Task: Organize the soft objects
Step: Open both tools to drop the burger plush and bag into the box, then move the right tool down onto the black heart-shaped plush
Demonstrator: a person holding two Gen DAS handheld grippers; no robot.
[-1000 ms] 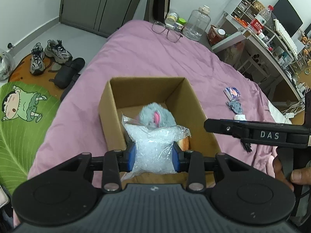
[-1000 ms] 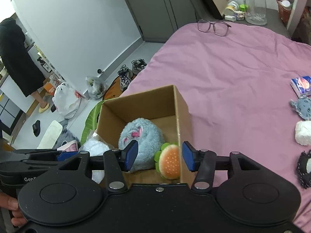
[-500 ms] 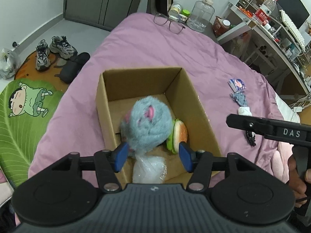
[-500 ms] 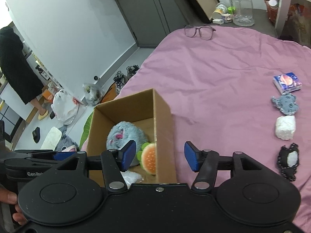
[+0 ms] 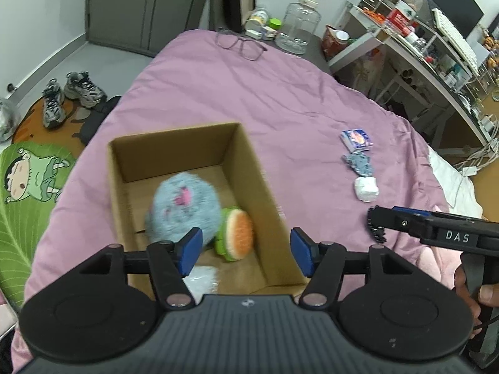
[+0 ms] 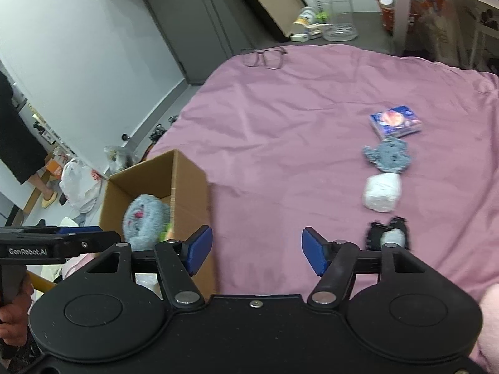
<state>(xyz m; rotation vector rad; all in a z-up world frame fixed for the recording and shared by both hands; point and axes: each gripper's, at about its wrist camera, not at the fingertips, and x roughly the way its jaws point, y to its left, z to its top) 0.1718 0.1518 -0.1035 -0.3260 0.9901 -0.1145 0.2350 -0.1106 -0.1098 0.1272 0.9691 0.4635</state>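
Note:
A cardboard box (image 5: 259, 174) (image 6: 187, 184) sits on the pink bed. Inside lie a fluffy blue plush (image 5: 184, 205) (image 6: 145, 221), a burger toy (image 5: 238, 233) and a clear plastic bag (image 5: 201, 277). My left gripper (image 5: 246, 251) hovers over the box's near end, jaws opening, nothing between them. My right gripper (image 6: 255, 249) is over bare bedding right of the box, jaws opening and empty. On the bed to the right lie a blue packet (image 6: 396, 121) (image 5: 357, 138), a grey-blue knitted piece (image 6: 389, 155) (image 5: 358, 163), a white bundle (image 6: 382, 191) (image 5: 366, 188) and a black-edged item (image 6: 388, 237).
Glasses (image 5: 241, 43) (image 6: 265, 56) lie at the bed's far end, with a big clear jar (image 5: 299, 28) behind. A cluttered desk (image 5: 436, 50) stands to the right. Shoes (image 5: 68, 96) and a green cartoon mat (image 5: 28, 193) are on the floor left. A person in black (image 6: 15, 143) stands far left.
The left gripper let go of the plastic bag, which now lies in the box, then opened and drew back. The right gripper opened wider and swung right, away from the box toward the loose items.

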